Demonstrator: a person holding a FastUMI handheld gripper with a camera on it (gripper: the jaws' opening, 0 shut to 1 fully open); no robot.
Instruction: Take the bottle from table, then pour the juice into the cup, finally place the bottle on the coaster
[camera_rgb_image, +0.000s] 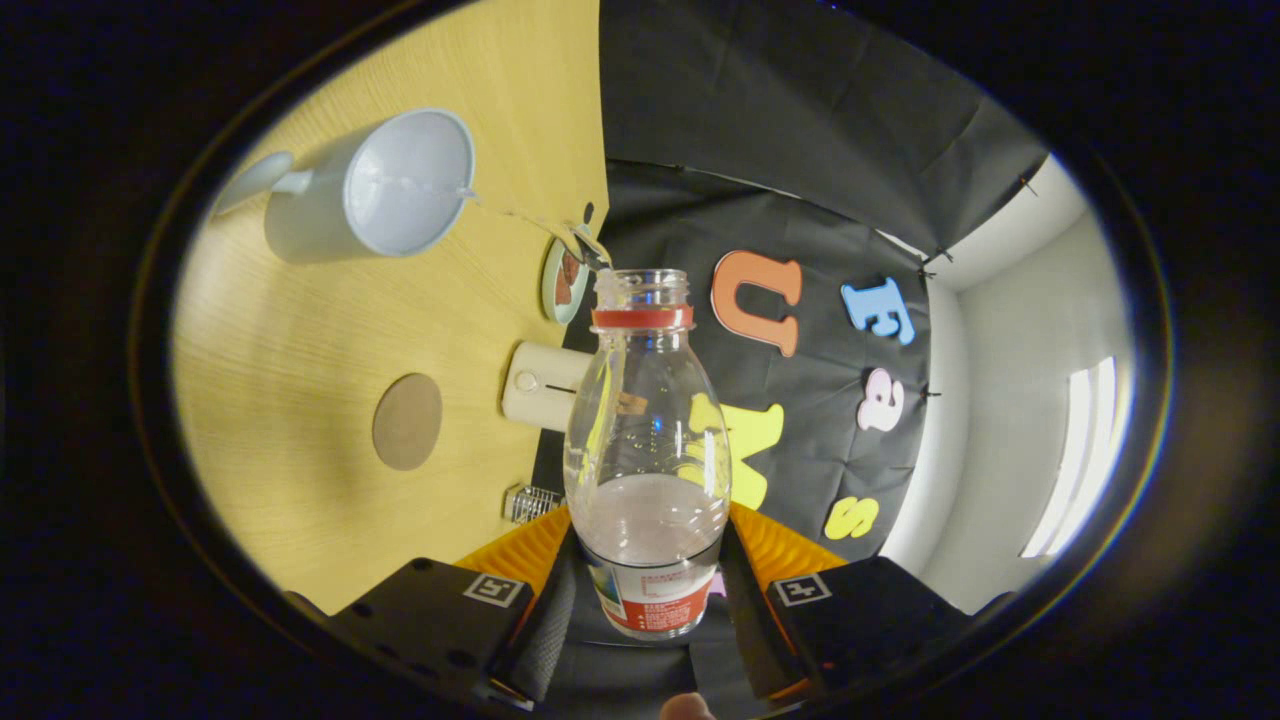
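My gripper (648, 560) is shut on a clear plastic bottle (645, 440) with a red neck ring and a red and white label, its mouth uncapped. The whole view is rolled over, so the bottle is tipped on its side. A thin clear stream (520, 215) leaves the mouth and runs across to the white cup (385, 185), which stands on the wooden table (290, 330). Pale liquid sits low in the bottle near the orange fingers (520, 550). A round brown coaster (407, 421) lies on the table between the cup and the fingers.
A cream-coloured box (540, 385) stands at the table's edge beside the bottle. A small round dish with a dark pattern (563, 282) sits near the bottle's mouth. A small clear ribbed object (530, 503) lies by the left finger. A white spoon-like shape (250, 180) lies beyond the cup.
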